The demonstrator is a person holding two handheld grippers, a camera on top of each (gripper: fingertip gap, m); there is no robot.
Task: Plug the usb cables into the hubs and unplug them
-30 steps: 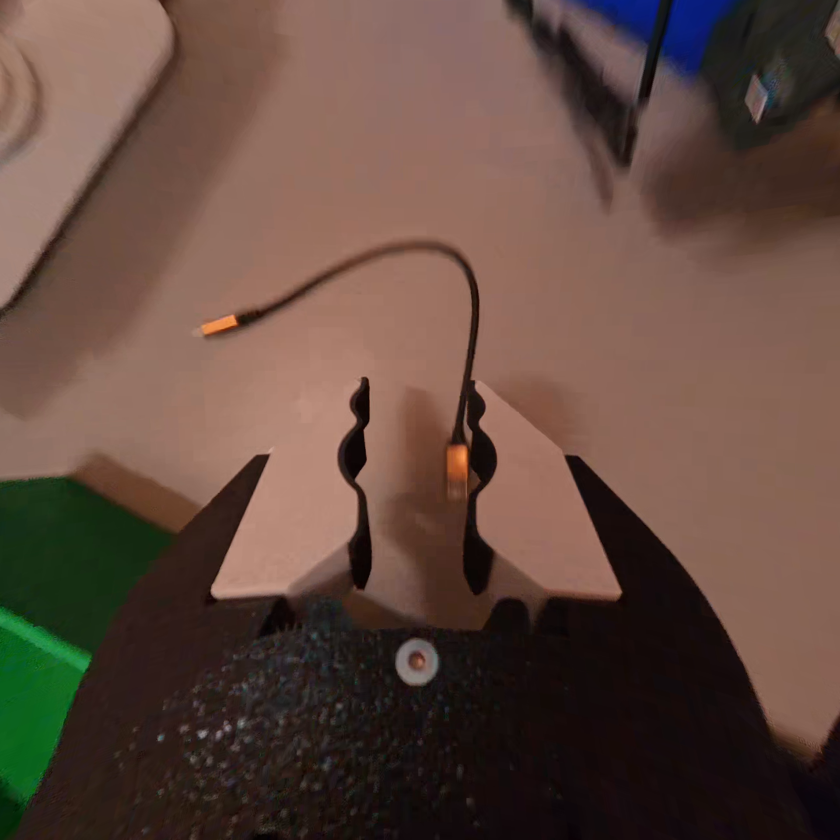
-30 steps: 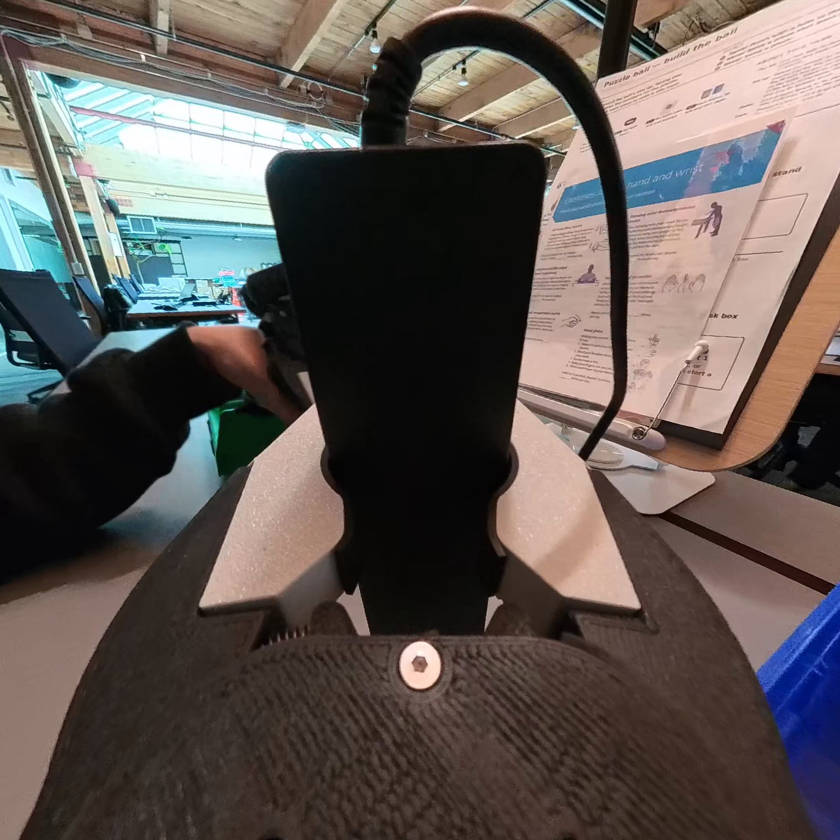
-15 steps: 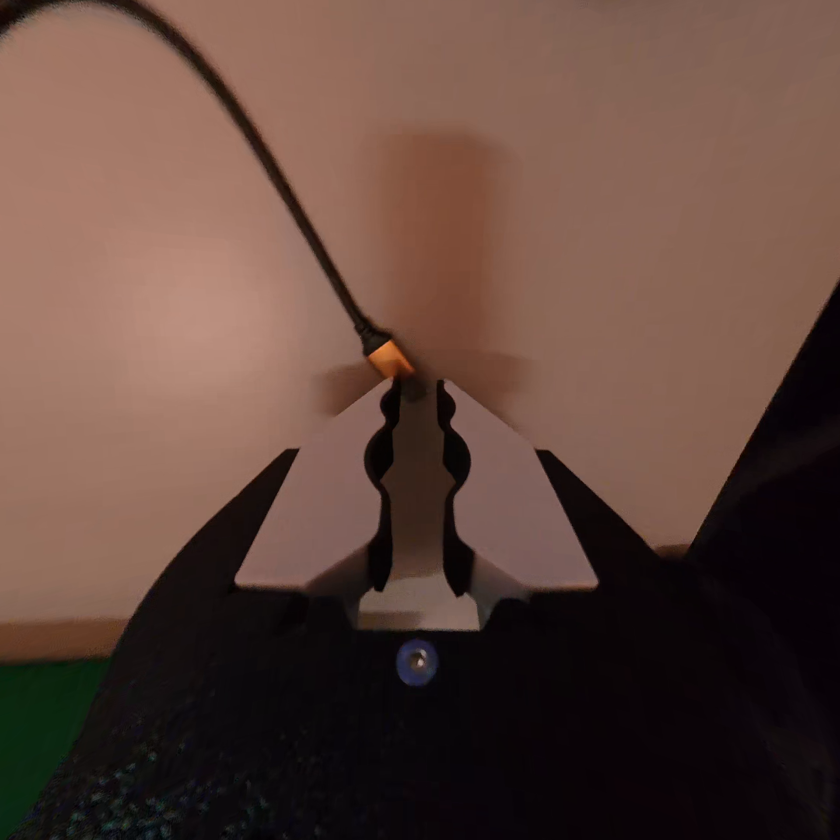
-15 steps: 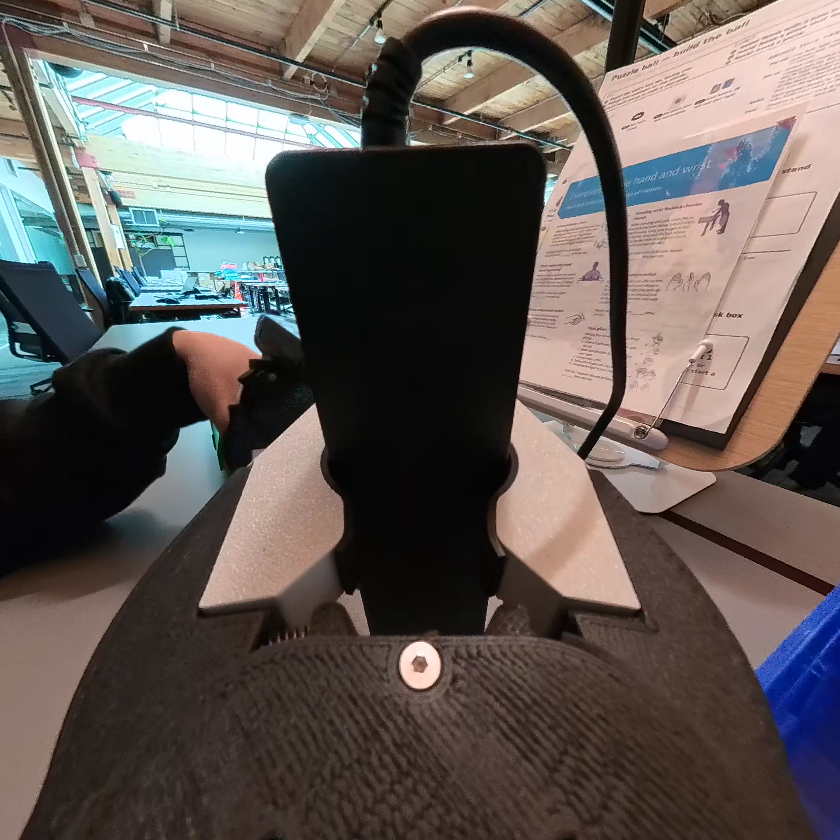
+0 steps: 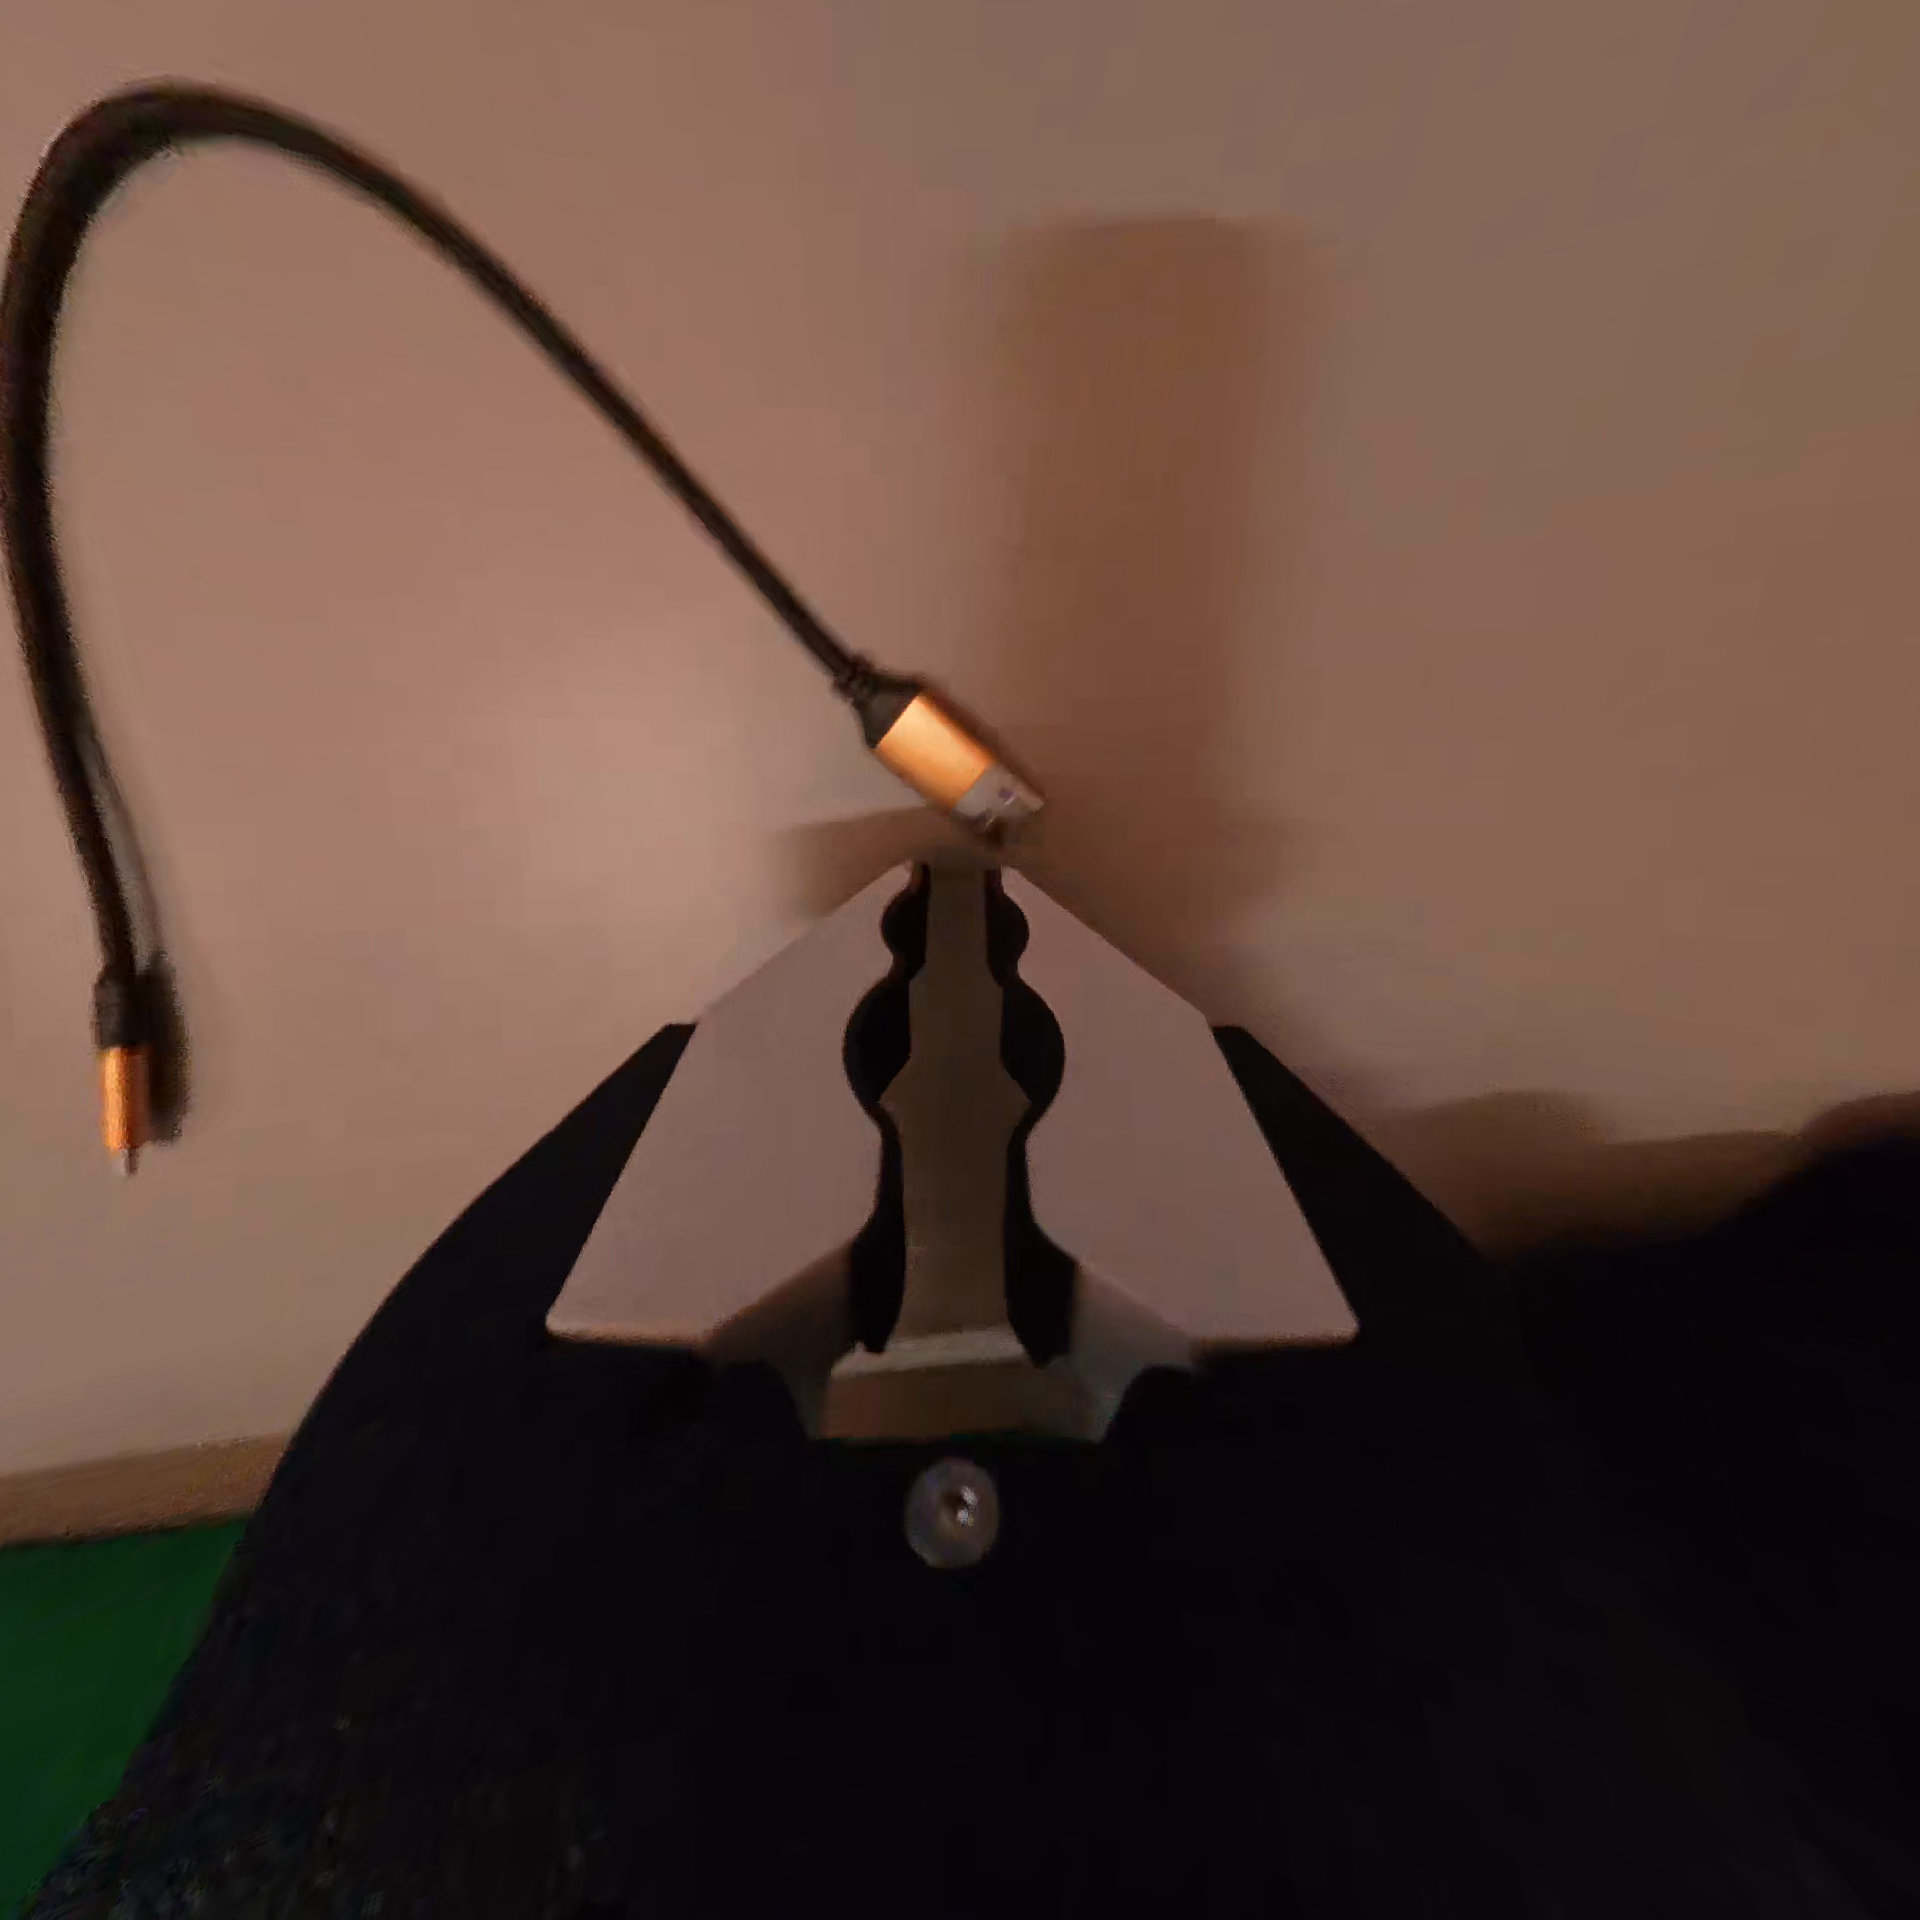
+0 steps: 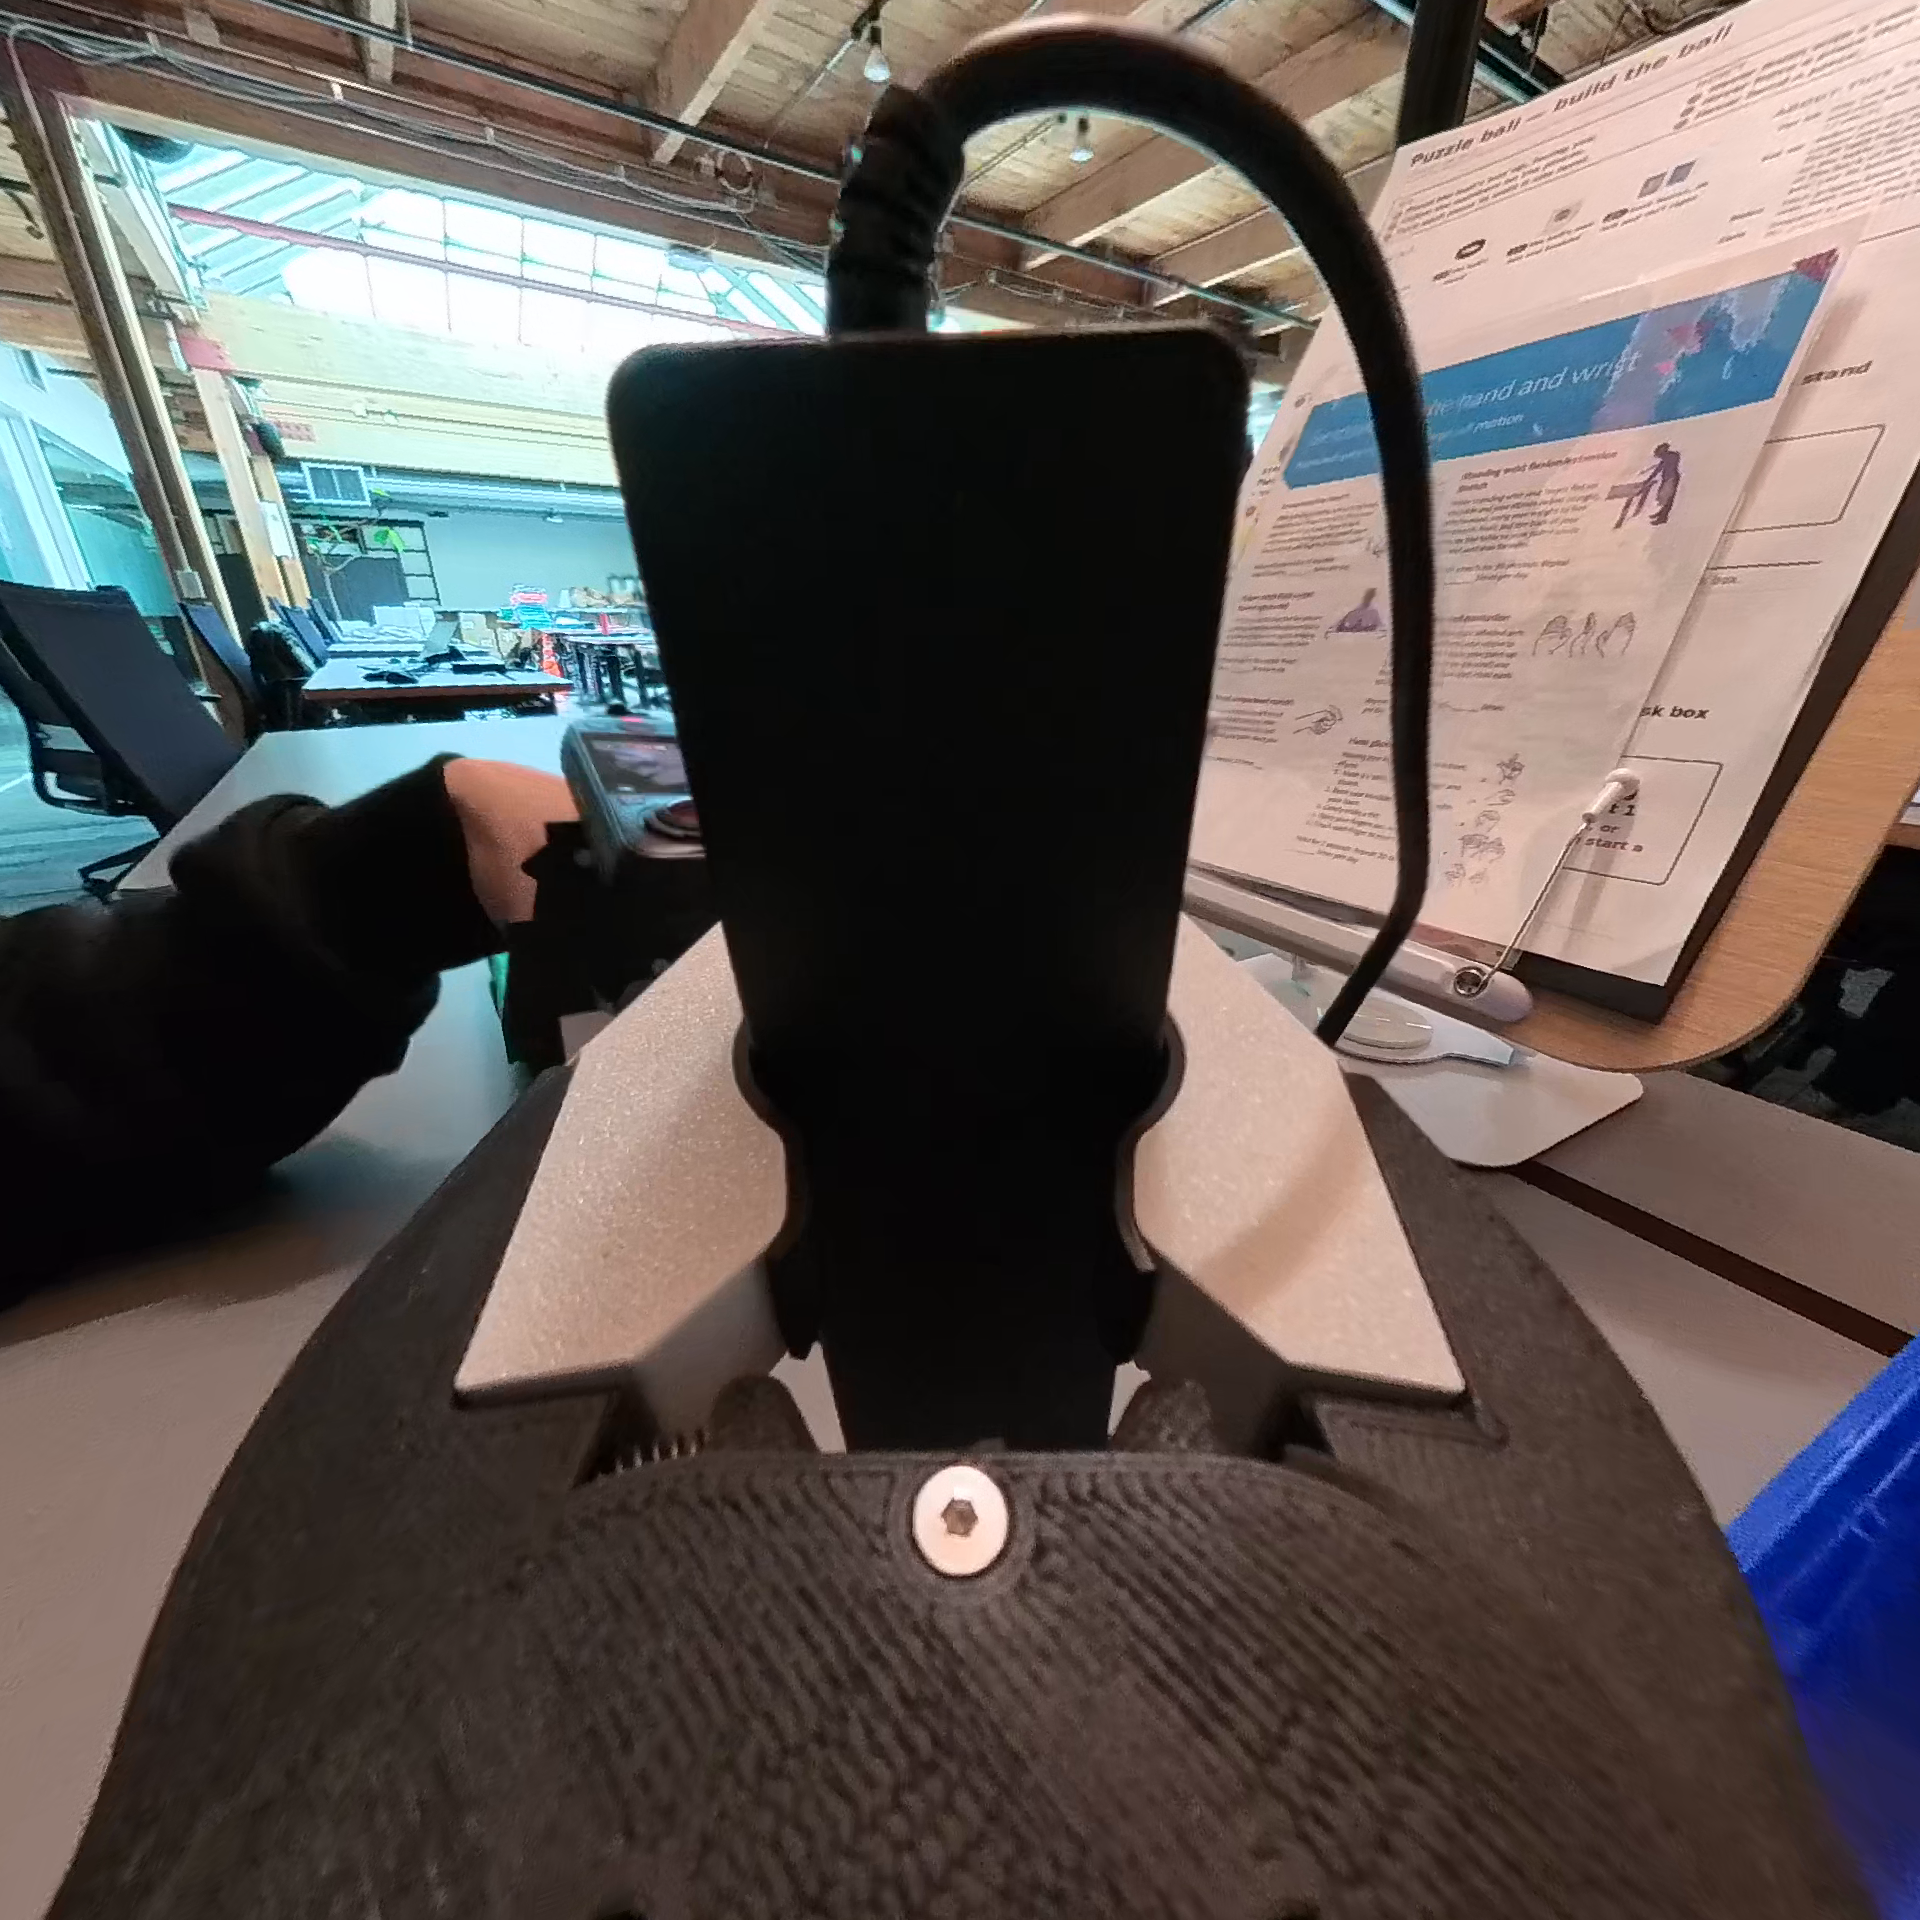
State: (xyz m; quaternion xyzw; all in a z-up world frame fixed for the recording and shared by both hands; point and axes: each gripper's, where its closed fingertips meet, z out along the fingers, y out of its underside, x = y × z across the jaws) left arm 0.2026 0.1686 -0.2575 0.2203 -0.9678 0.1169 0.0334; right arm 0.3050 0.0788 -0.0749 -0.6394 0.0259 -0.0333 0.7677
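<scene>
In the left wrist view, the left gripper (image 5: 958, 871) points down at the desk (image 5: 1455, 520), its jaws drawn to a narrow gap with only bare desk showing between them. Its tips sit right at the metal end of the copper-sleeved plug (image 5: 948, 761) of a short black usb cable (image 5: 436, 249), and whether they pinch it cannot be told from here. The cable arcs away up and to the left, then drops to a second, smaller copper plug (image 5: 125, 1101) near the left side of the frame. A strip of green (image 5: 94, 1662) lies beyond the desk's near edge at lower left. In the right wrist view, the right gripper (image 6: 961, 997) clamps a flat black hub (image 6: 925, 675) upright between its pale fingers (image 6: 644, 1143); the hub's own thick black lead (image 6: 1351, 416) loops from its top down to the right. Behind it on the left, a hand (image 6: 509, 831) in a dark sleeve holds the other gripper over the desk. A tilted board with printed sheets (image 6: 1621, 582) stands on the right, and a blue bin (image 6: 1839, 1558) shows at the lower right corner.
</scene>
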